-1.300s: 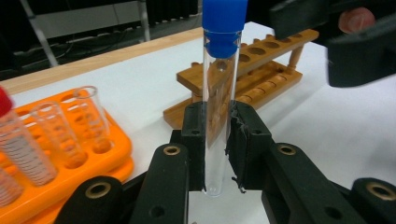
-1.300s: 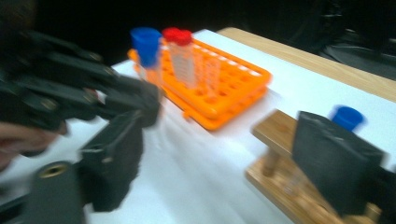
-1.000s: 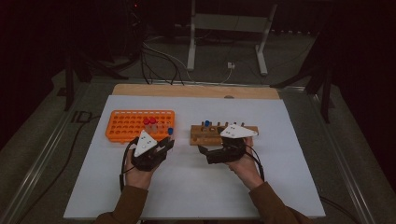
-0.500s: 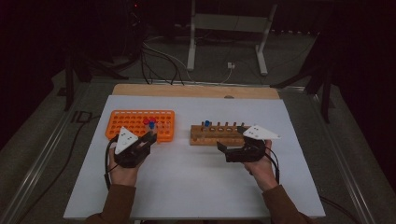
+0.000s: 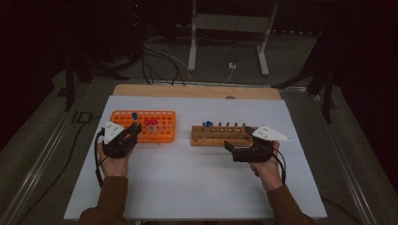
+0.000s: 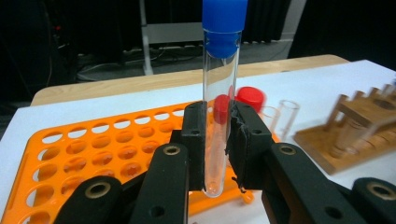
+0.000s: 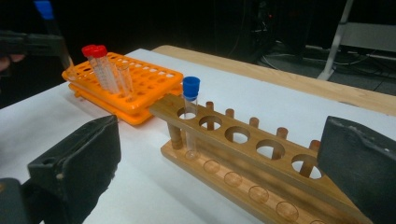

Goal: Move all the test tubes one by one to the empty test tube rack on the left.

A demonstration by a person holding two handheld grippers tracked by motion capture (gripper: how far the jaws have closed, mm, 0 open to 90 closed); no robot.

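Between left gripper [image 6: 215,140] jaws, upright blue-capped tube [image 6: 221,93], above orange rack [image 6: 88,154]

dim room, dark surroundings; white table evenly lit, background softly blurred.

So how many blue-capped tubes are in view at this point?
2. One blue-capped tube is clamped upright in the left gripper over the orange rack; the other stands in the wooden rack's end hole.

Both tongs withdrew; left tongs [image 6: 217,140] apparently took blue-capped tube [image 6: 220,93].
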